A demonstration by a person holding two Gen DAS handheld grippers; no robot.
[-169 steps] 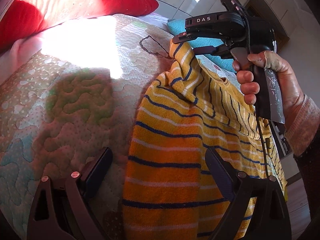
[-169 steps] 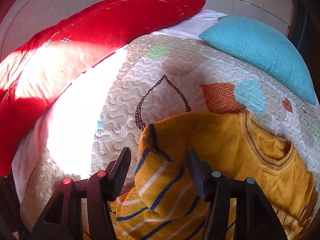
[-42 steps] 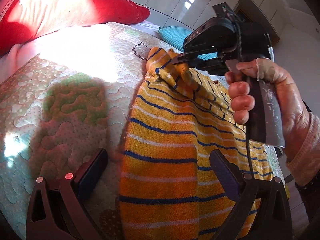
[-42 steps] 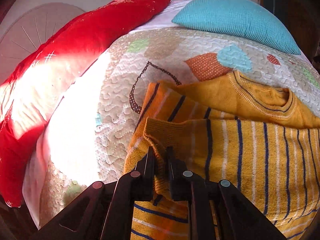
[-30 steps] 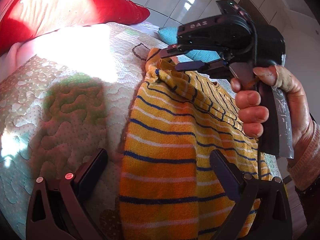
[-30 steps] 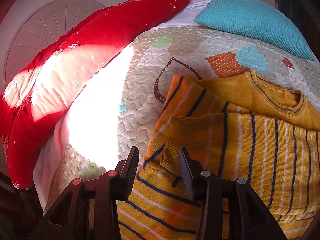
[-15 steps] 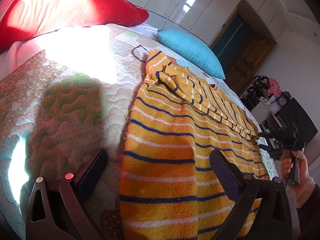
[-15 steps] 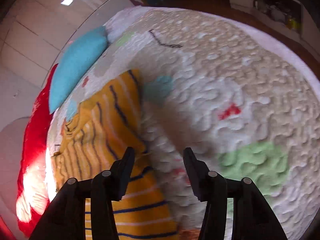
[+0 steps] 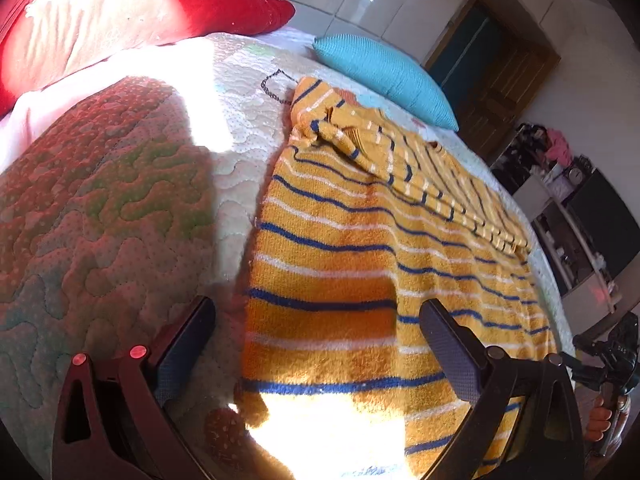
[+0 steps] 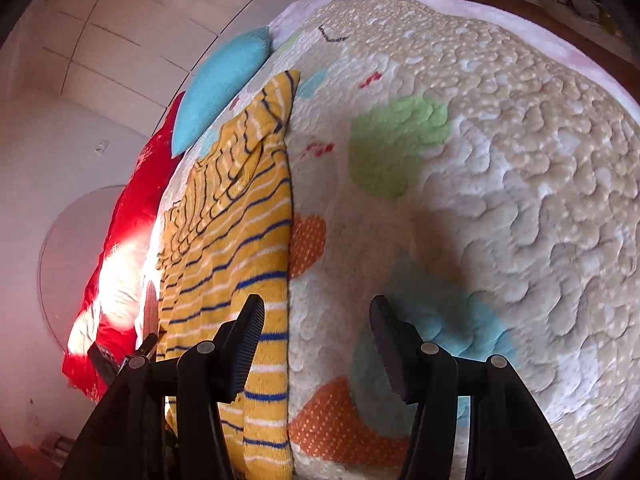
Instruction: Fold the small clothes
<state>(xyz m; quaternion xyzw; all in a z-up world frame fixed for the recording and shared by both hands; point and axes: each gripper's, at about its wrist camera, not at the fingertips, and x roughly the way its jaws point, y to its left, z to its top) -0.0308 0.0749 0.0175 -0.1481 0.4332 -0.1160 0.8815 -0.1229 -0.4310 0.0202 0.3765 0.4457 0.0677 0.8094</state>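
**Mia:** What do you see, going from left to right?

**Ben:** On the far left is a big red pillow (image 9: 120,8). Then comes the bumpy quilt (image 9: 100,200) on the bed. The left gripper (image 9: 316,344) is near us, and its two fingers are spread wide with nothing in them. Its right finger sits over the sweater.

**Mia:** Where is the sweater?

**Ben:** The yellow sweater (image 9: 340,248) with blue and white stripes lies flat on the quilt, in the middle. One sleeve is folded across its far part. A blue pillow (image 9: 384,76) is on the bed behind it.

**Mia:** And the other gripper?

**Ben:** The right gripper (image 10: 316,340) is spread apart too, holding nothing. It is at the sweater's right edge, left finger over the sweater, right finger over the quilt.
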